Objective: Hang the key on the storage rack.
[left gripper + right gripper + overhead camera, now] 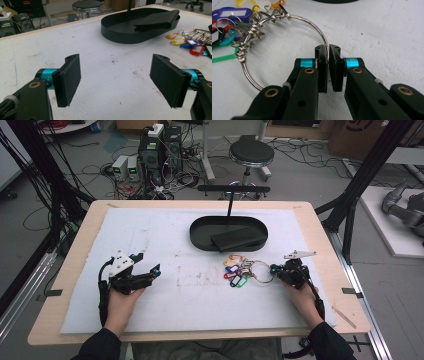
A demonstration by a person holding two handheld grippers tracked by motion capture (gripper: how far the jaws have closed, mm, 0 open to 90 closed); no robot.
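right gripper [328, 53] pinched the thin steel key ring [312, 23]: stiff, slippery wire, its tagged keys [235, 270] likely to swing; left gripper [116, 80] stood wide open, empty

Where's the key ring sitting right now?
In the high view the key ring lies right of centre on the white mat, just in front of the black tray, its wire pinched by the right gripper.

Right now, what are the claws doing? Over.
Right claw shut on key ring. Left claw open, on bare mat. Tray beyond keys, nothing in the way.
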